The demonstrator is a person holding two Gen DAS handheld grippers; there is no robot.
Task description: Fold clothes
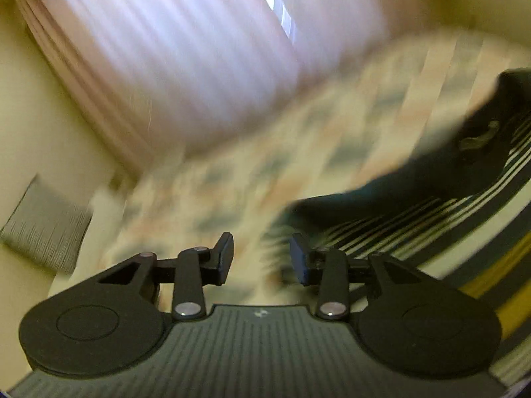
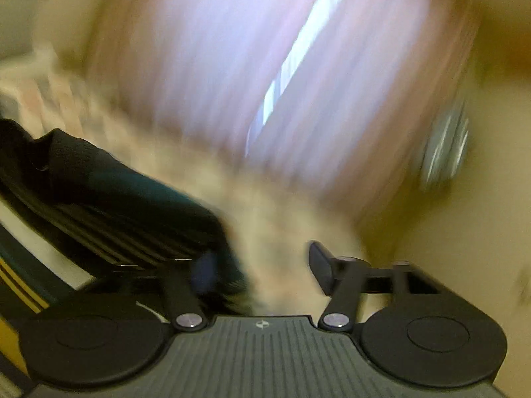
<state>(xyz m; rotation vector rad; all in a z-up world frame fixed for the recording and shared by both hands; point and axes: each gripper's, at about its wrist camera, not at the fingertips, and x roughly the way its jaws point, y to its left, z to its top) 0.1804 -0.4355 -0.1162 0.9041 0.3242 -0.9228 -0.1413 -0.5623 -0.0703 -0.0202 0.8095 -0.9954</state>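
A striped shirt (image 1: 431,219) with dark teal, white and yellow bands and a dark collar lies on a patterned bedspread (image 1: 298,139), at the right of the left wrist view. My left gripper (image 1: 262,258) is open and empty, just left of the shirt's edge. In the right wrist view the same shirt (image 2: 109,199) lies at the left. My right gripper (image 2: 262,268) is open; its left finger (image 2: 204,273) is blurred against the shirt's edge. Both views are motion-blurred.
Pale pink curtains (image 1: 172,53) hang behind the bed, with a bright gap of window. A grey cushion (image 1: 43,222) rests against the cream wall at the left. A round grey object (image 2: 444,149) is on the wall at the right.
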